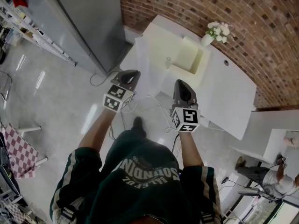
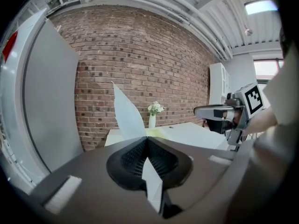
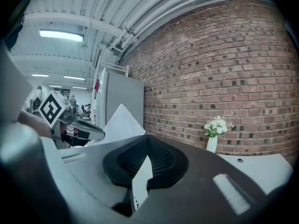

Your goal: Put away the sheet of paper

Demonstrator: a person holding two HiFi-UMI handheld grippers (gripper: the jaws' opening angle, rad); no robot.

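Observation:
The white sheet of paper (image 1: 148, 62) hangs in the air between both grippers, in front of the white table (image 1: 229, 94). My left gripper (image 1: 132, 74) is shut on one edge of it. In the left gripper view the paper (image 2: 127, 115) rises from the closed jaws of that gripper (image 2: 147, 146), and a strip shows below the pads. My right gripper (image 1: 181, 86) is shut on the other edge. In the right gripper view the sheet (image 3: 120, 123) stands up to the left of that gripper's (image 3: 147, 146) closed jaws.
On the table are a pale yellow open tray (image 1: 190, 56) and a white vase of flowers (image 1: 216, 31). A grey cabinet (image 1: 81, 17) stands at left and a brick wall (image 1: 210, 3) behind. Cables (image 1: 156, 104) lie on the floor. Another person (image 1: 275, 177) stands at lower right.

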